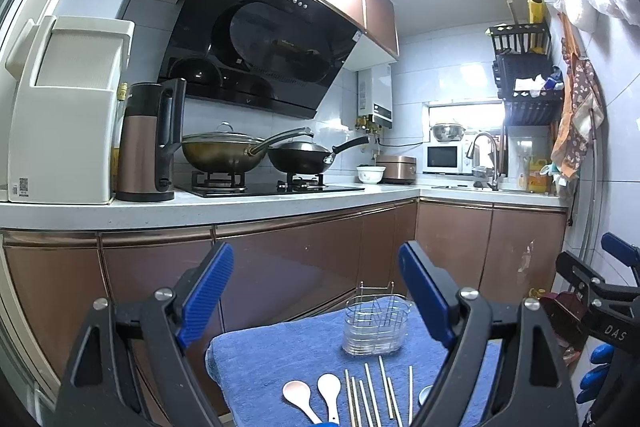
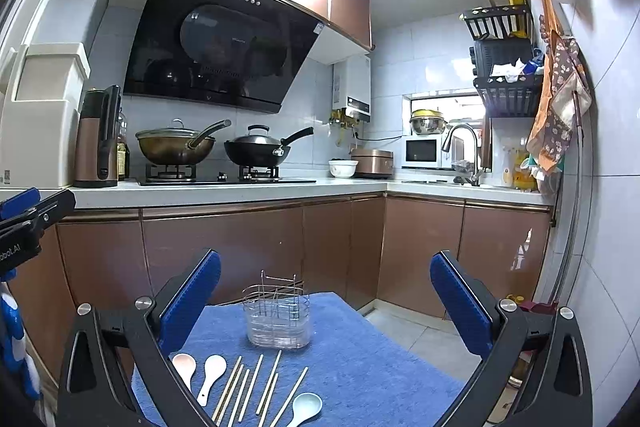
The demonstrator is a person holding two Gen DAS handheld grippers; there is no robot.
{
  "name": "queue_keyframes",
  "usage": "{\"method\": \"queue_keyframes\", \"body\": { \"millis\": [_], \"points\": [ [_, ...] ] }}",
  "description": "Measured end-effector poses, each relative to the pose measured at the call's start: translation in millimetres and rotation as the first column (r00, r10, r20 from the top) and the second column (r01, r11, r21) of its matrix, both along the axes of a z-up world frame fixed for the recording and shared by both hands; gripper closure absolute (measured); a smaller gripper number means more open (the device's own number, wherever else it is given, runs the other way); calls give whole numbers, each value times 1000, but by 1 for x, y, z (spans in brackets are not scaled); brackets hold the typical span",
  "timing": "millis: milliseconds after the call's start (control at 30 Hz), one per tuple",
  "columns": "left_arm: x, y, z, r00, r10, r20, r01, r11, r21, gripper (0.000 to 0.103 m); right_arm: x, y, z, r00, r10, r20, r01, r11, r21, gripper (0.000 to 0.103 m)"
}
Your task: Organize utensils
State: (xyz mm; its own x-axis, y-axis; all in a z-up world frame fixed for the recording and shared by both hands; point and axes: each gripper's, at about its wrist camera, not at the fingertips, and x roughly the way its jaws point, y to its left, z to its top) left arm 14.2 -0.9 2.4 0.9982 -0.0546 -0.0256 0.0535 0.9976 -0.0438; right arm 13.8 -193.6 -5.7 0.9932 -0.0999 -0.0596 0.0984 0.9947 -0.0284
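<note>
A wire utensil holder [image 1: 376, 323] [image 2: 279, 313] with a clear base stands upright at the far side of a blue towel [image 1: 280, 355] [image 2: 360, 359]. In front of it lie several wooden chopsticks [image 1: 372, 393] [image 2: 256, 387], two white spoons [image 1: 316, 397] [image 2: 200, 371] to their left and a pale blue spoon [image 2: 304, 407] to their right. My left gripper [image 1: 316, 291] is open and empty above the utensils. My right gripper [image 2: 326, 295] is open and empty, also above the towel. The right gripper shows at the right edge of the left wrist view [image 1: 592, 287].
A counter [image 2: 224, 193] runs behind with a kettle [image 2: 98, 139], two woks on a stove [image 2: 216, 147], a bowl, a rice cooker, a microwave and a sink tap [image 2: 464, 147]. Brown cabinets [image 2: 240, 247] stand below. Tiled floor [image 2: 420, 335] lies right of the towel.
</note>
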Motion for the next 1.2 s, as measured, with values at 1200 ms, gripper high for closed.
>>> {"method": "queue_keyframes", "body": {
  "millis": [1200],
  "points": [
    [26,12,-4,987,124,103,-111,986,-121,19,32,-12,-18,999,44,-31,-44,999,4,0]
  ]
}}
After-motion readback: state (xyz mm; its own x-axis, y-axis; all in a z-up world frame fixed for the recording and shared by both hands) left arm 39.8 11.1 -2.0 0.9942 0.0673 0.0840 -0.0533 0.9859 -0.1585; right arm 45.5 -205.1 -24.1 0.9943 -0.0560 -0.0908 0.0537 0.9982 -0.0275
